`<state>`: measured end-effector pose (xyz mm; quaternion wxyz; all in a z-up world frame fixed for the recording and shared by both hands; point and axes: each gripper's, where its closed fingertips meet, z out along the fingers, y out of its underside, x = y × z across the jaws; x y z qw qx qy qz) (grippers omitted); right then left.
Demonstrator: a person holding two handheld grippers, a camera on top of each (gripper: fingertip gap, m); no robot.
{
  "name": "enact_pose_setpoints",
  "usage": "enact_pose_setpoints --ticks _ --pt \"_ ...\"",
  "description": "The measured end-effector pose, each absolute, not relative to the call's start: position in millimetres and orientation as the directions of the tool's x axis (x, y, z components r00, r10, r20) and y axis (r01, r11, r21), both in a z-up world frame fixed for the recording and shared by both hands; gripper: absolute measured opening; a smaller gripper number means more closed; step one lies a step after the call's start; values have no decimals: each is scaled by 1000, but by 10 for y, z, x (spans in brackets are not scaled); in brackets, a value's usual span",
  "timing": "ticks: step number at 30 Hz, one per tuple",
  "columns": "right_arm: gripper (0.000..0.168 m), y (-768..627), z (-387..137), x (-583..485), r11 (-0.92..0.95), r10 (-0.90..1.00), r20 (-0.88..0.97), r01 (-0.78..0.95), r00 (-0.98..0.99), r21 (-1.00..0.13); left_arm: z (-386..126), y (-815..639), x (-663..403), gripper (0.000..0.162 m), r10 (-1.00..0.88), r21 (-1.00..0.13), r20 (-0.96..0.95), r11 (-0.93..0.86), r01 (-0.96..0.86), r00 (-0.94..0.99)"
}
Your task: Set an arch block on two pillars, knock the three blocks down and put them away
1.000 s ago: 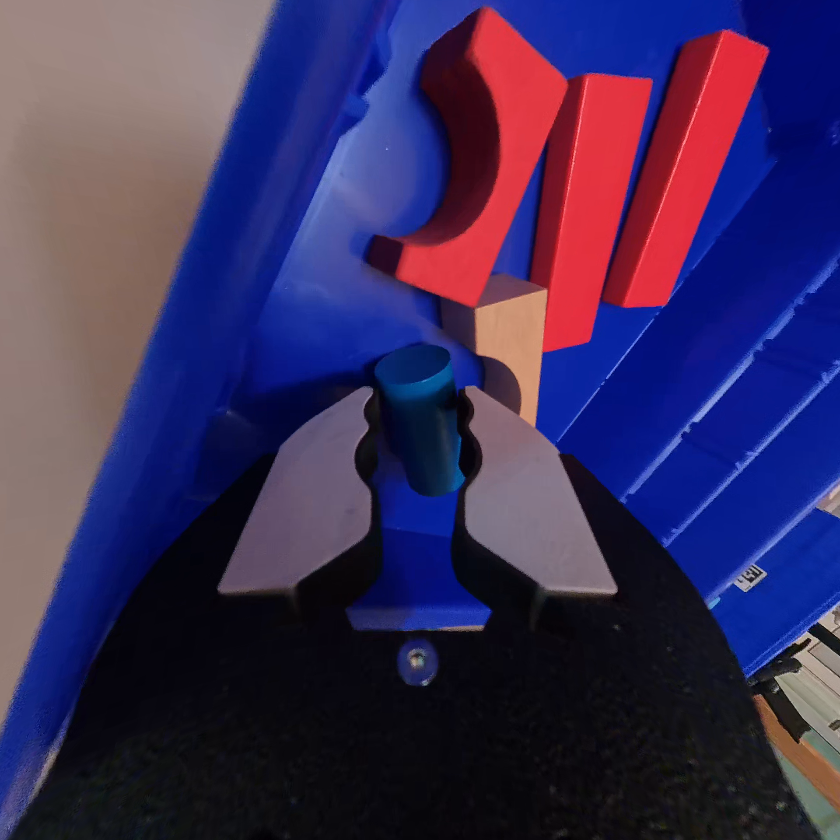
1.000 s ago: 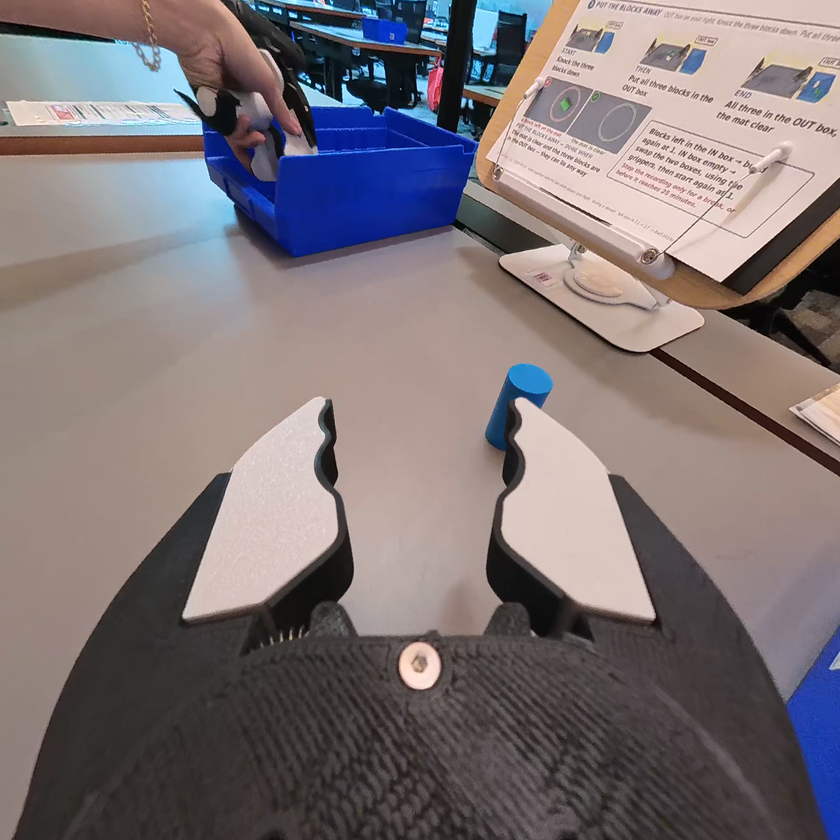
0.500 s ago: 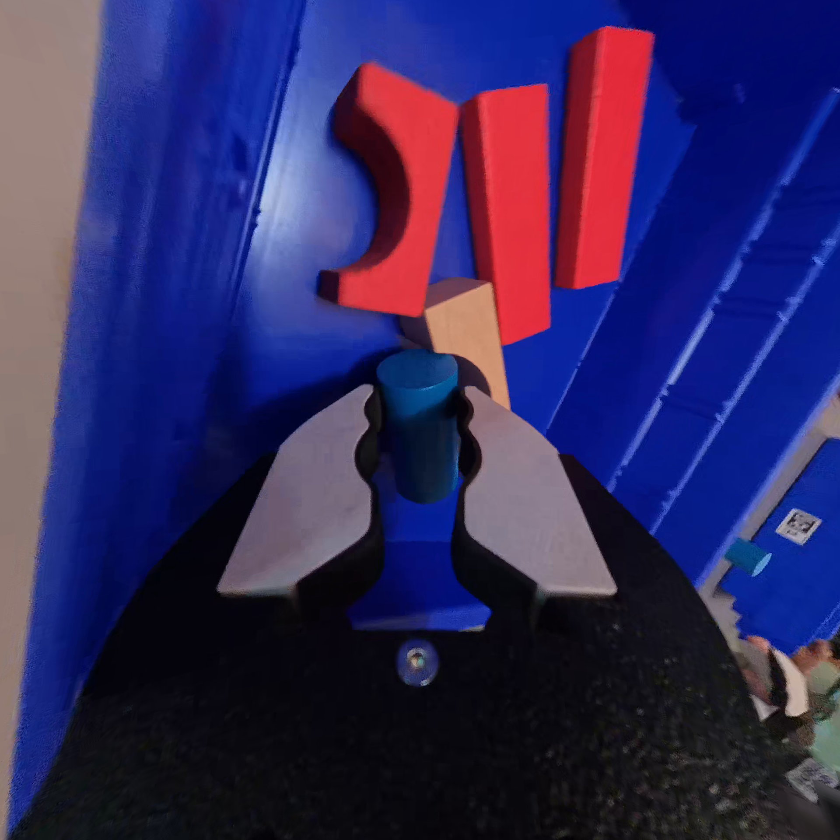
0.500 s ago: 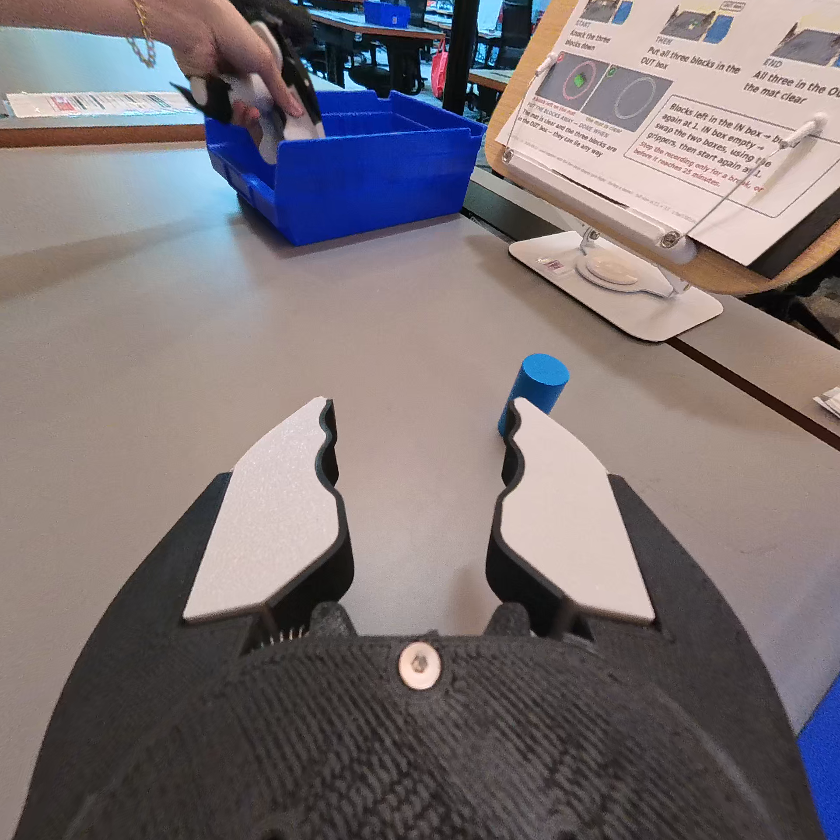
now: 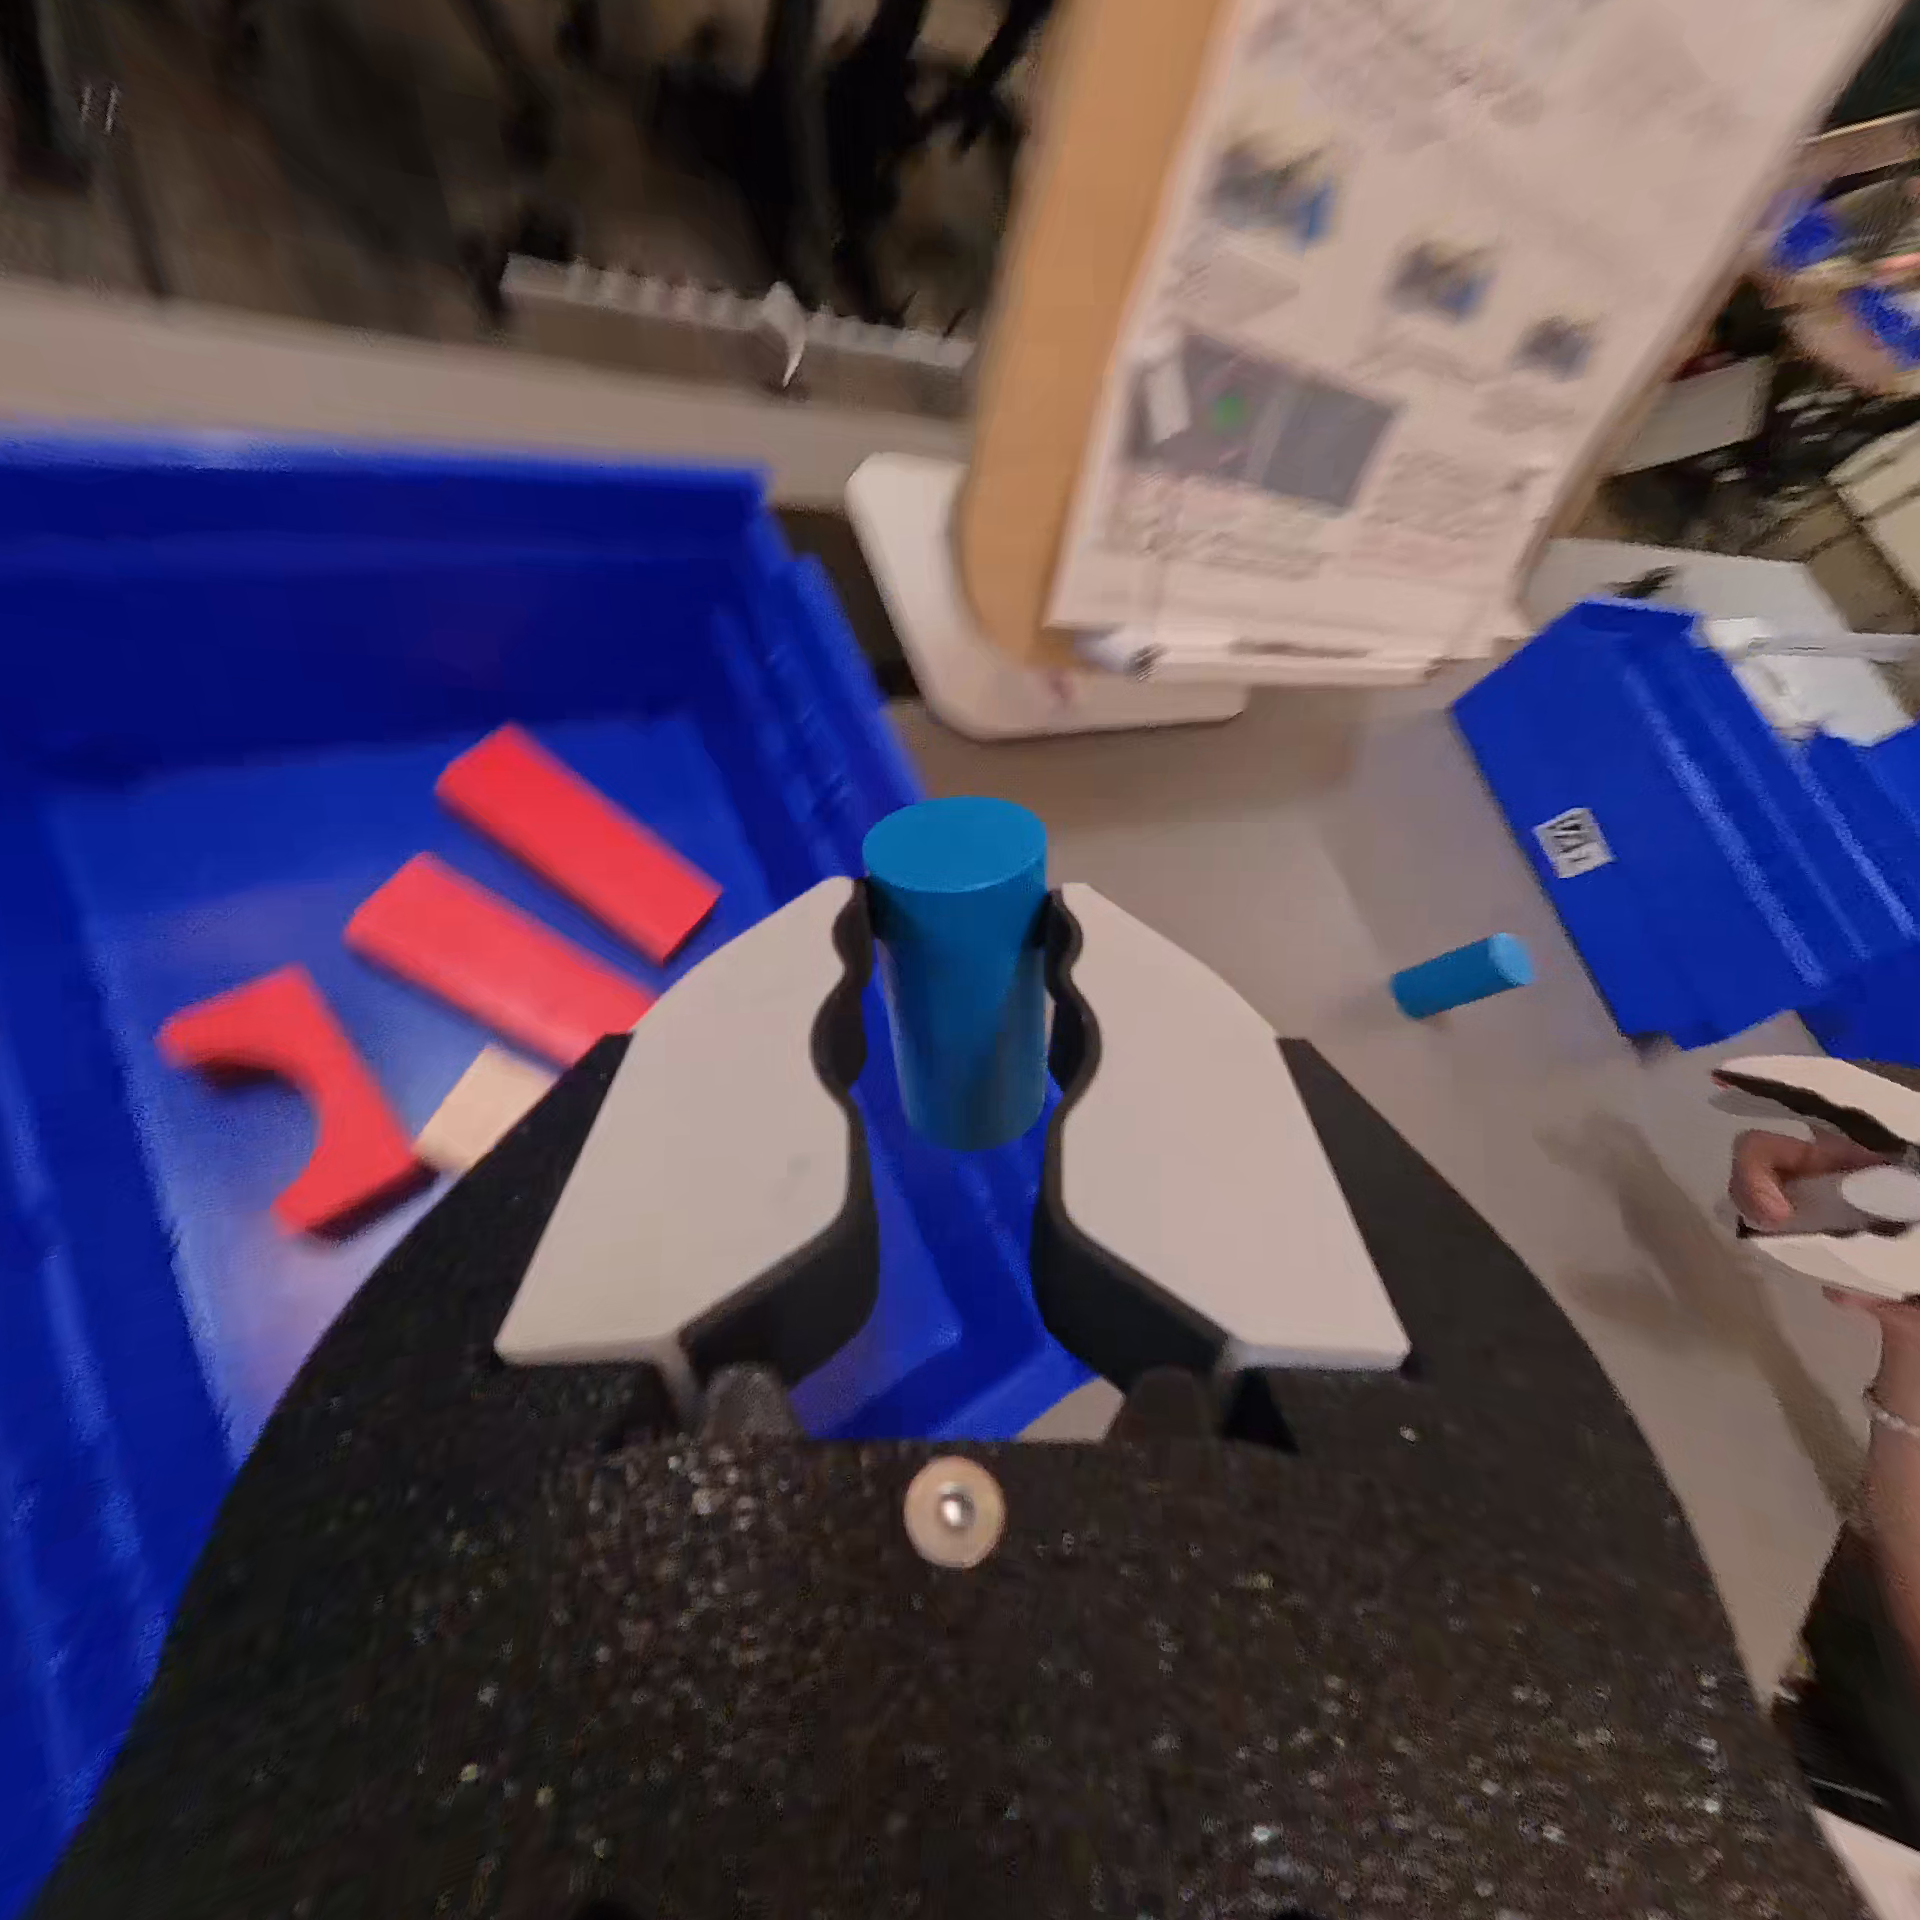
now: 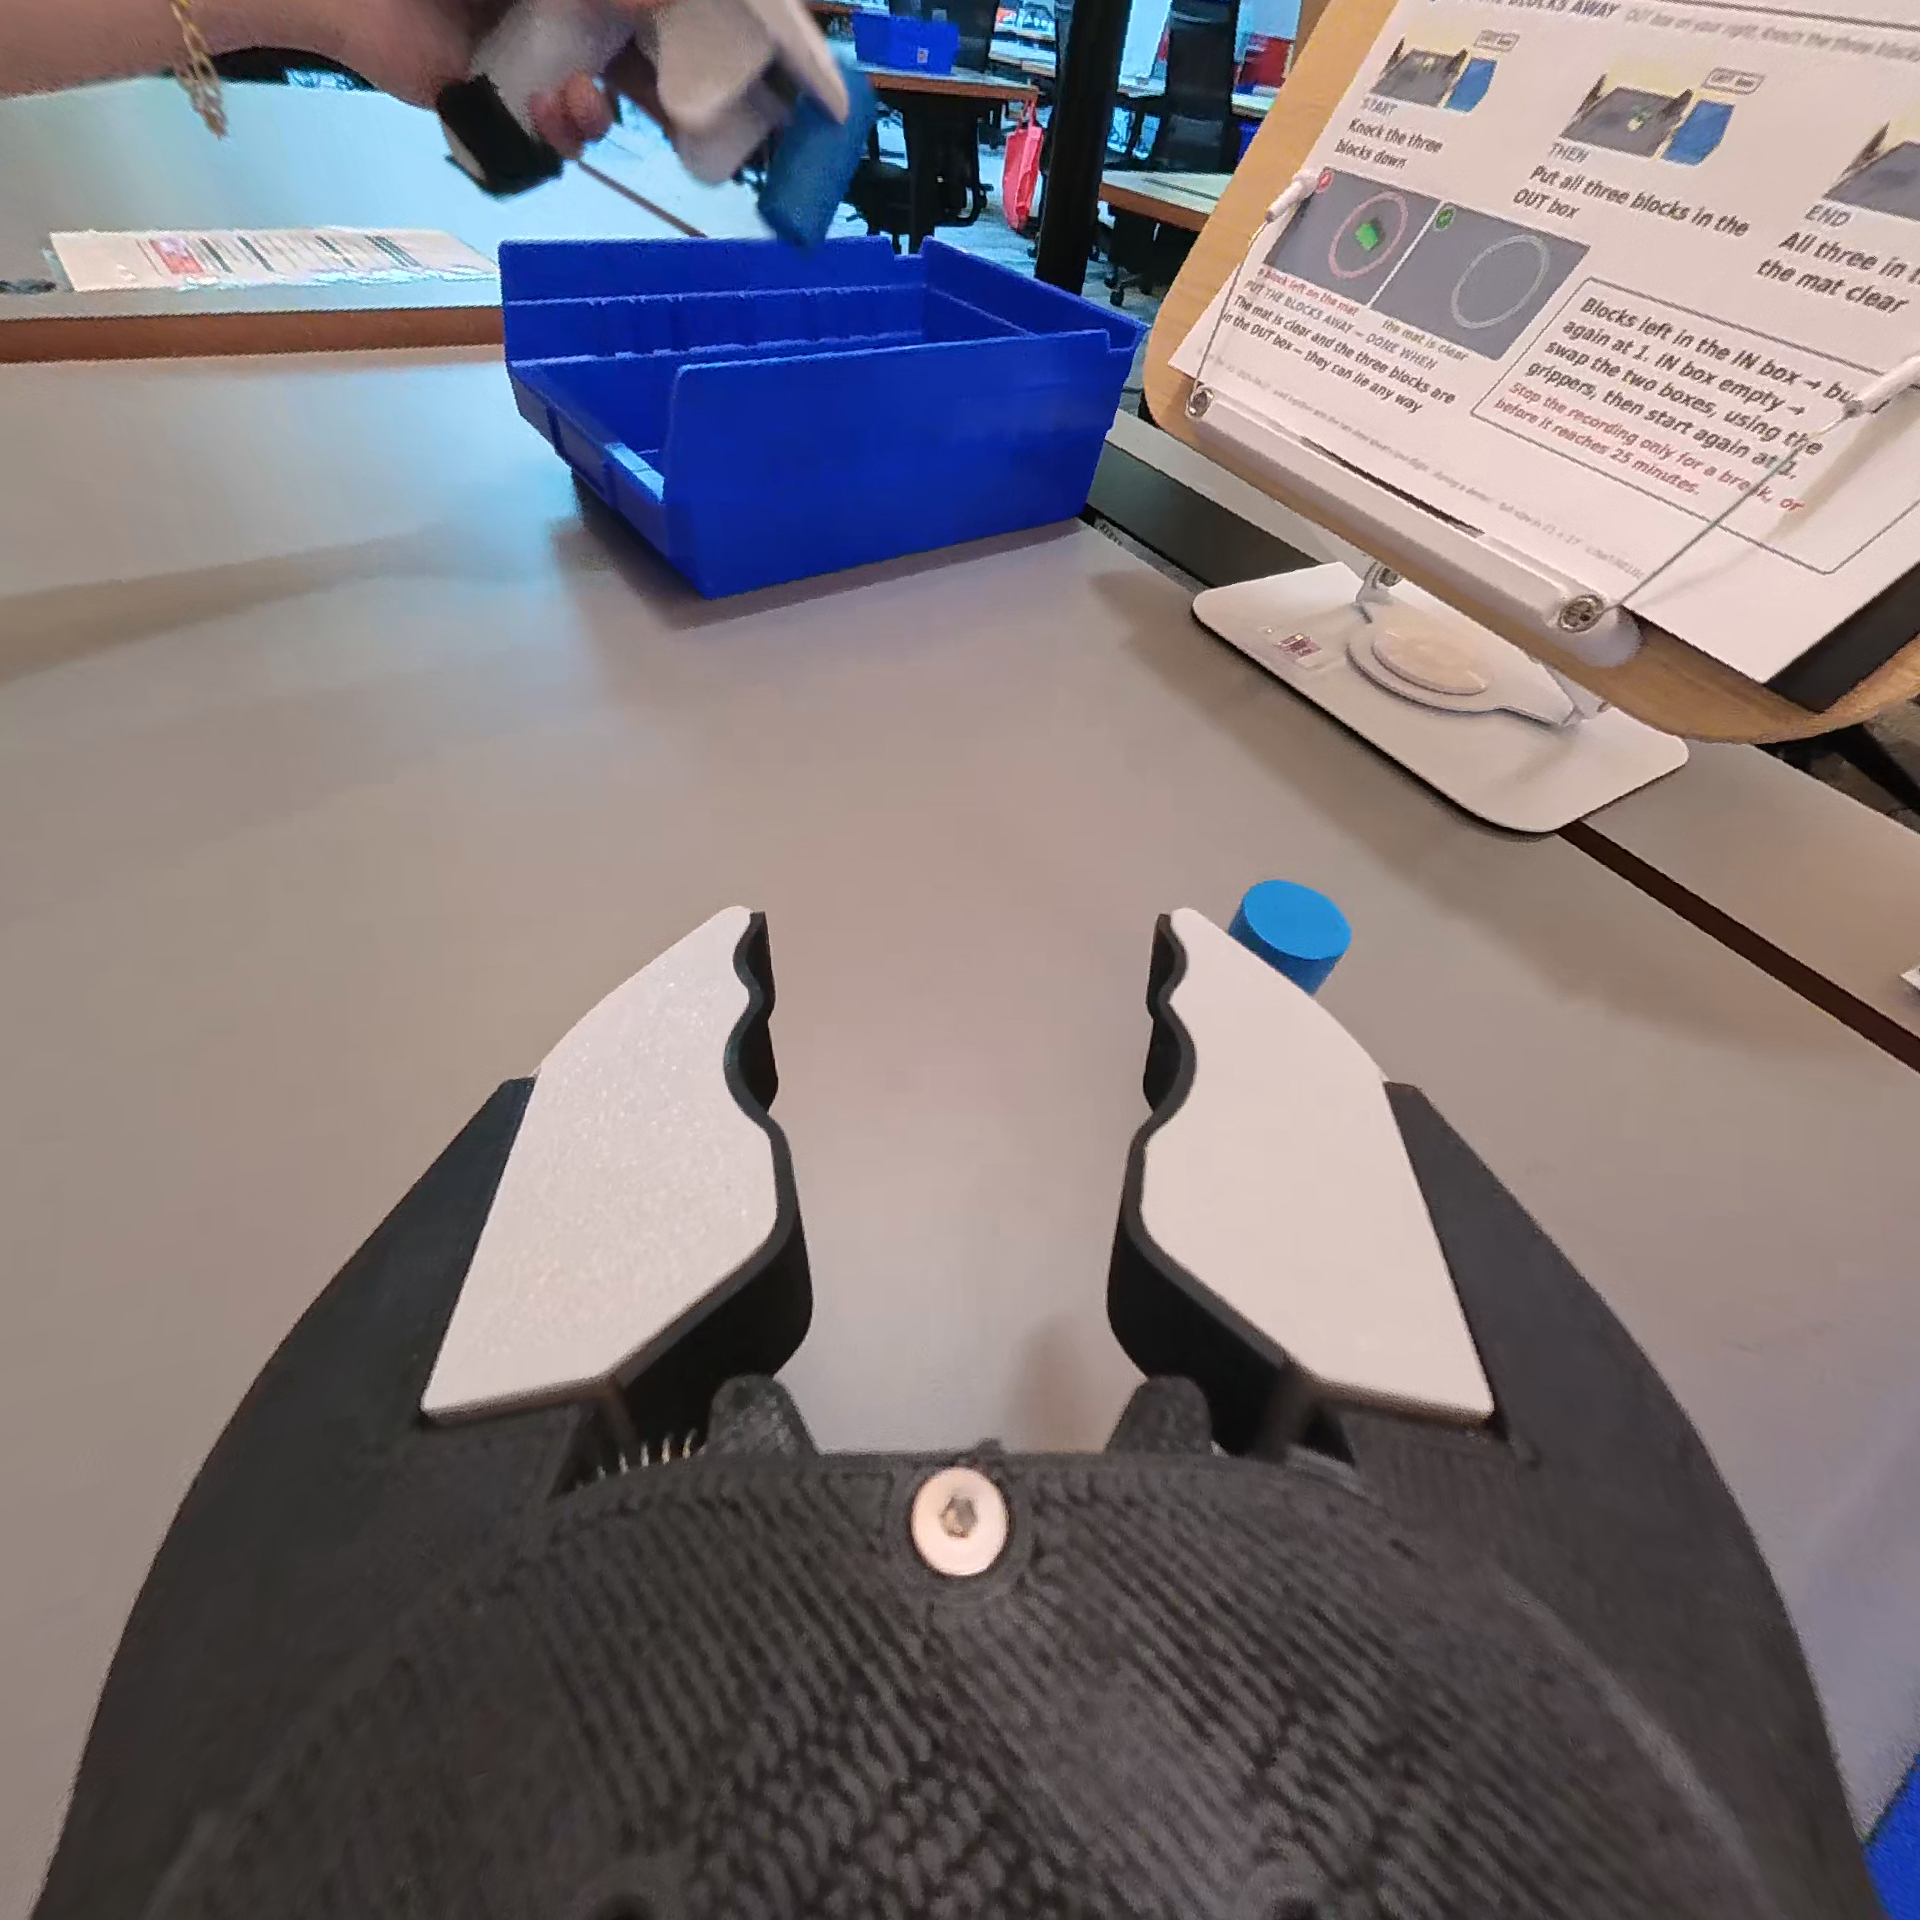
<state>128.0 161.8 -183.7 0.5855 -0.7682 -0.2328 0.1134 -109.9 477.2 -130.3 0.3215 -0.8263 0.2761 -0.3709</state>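
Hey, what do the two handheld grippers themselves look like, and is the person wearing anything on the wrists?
Both the left gripper and right gripper have a black, rough-textured rounded body, one silver screw at its centre, and two pale grey flat-faced fingers with black wavy inner edges. No cables show. A gold chain bracelet is on the left wrist.

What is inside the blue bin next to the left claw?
Inside the blue bin: two red bars, a red arch block and a tan block, partly covered by the left claw.
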Motion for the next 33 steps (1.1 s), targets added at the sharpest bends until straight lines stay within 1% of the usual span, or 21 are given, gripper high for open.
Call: enact_pose_setpoints --ticks 2,5,9,14,24,29,33 --pt "70 1619 -1829 1257 -203 495 104 231 863 -952 -1019 4638 -896 32 -789 -841 389 -515 -167 476" --pt "70 1620 -1801 1249 -200 496 111 237 861 -951 -720 4393 -631 31 -886 -940 259 -323 -112 384" --pt "70 1614 -1782 1291 -205 488 117 243 865 -948 -603 4006 -238 31 -960 -981 107 -144 -128 260" --pt "70 1582 -1791 1369 -213 469 113 236 876 -948 -692 3592 230 31 -995 -990 -27 13 -143 96" --pt "70 1470 -1901 1539 -246 435 95 220 895 -944 -1420 3107 929 31 -983 -985 -54 82 -153 -175" --pt "69 1427 -1921 1615 -250 420 82 203 904 -947 -1747 2953 1138 31 -961 -981 -19 71 -180 -275" --pt "69 1409 -1948 1660 -260 414 81 203 907 -944 -1915 2888 1282 31 -948 -975 3 68 -211 -318"
